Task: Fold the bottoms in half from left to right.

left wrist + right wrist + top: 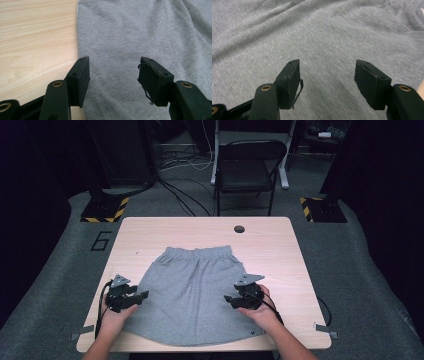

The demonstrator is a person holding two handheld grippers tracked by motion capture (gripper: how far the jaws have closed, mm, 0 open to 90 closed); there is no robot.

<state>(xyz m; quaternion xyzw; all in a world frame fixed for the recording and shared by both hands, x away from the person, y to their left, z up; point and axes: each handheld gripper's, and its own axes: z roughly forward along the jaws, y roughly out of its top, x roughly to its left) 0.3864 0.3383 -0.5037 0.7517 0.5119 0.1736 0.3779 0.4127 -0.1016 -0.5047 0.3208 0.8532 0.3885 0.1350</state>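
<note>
Skirt (192,290), both tongs agape — nothing held

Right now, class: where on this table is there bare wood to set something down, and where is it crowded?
Free: the far strip between the skirt's waistband and the cable hole, and both side margins of the table. Crowded: the near half, where left gripper and right gripper flank the hem.

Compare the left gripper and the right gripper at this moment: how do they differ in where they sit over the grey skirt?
The left gripper sits at the grey skirt's left side edge, with bare wooden table beside one jaw in its own view; the right gripper sits further in from the skirt's right edge, over cloth alone. The left gripper points right, the right gripper points left, so they face each other. Both have jaws apart with no cloth pinched.
</note>
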